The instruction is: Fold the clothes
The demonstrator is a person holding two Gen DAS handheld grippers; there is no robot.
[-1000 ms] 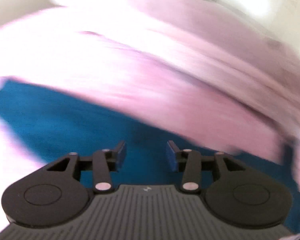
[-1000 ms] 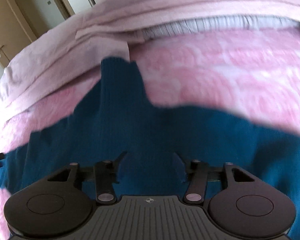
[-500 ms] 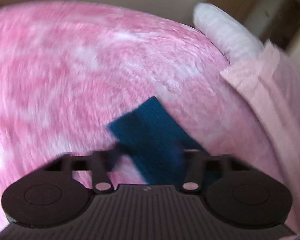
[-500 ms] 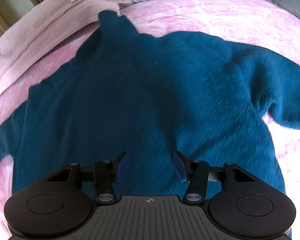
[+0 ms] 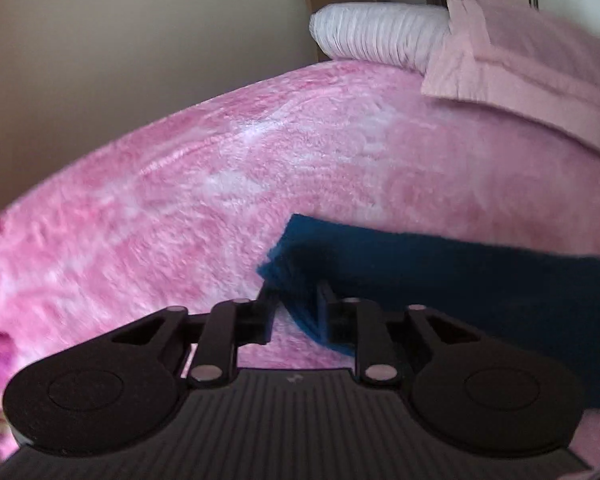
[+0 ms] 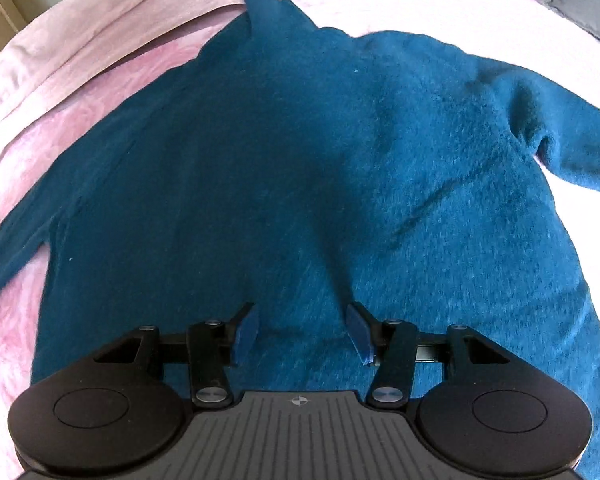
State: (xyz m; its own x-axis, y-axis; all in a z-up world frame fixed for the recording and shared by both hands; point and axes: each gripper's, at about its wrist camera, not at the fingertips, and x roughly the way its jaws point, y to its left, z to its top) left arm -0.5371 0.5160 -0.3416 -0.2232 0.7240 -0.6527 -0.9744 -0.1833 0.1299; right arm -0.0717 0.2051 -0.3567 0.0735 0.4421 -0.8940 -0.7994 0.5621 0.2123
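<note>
At the far left, the left gripper [image 5: 294, 308] had its fingers drawn in on the cuff [image 5: 296, 264] of the teal sweater's left sleeve [image 5: 460, 280], the knit bunched between them just above the pink fleece blanket [image 5: 220, 184]; the grip looked closed on cloth, though blur softened the edges. Beyond it, a white pillow [image 5: 376, 36] and a folded pale pink sheet [image 5: 520, 56] lay at the head of the bed. Moving right, the teal sweater [image 6: 300, 140] lay spread flat, front down or up I could not tell, its collar [image 6: 262, 0] pointing toward the pillows and both sleeves angled outward. The right gripper [image 6: 302, 330] hovered over the lower body of the garment with its fingers spread apart, holding nothing. The right sleeve [image 6: 572, 140] ran off toward the frame edge. The step in hand seemed to be folding the left sleeve across the body. To do it well, the cuff would best be lifted only slightly and carried straight across the chest, keeping the sleeve taut so it lays without twisting, while the free gripper pressed near the shoulder to stop the fuzzy knit dragging over the plush blanket.
</note>
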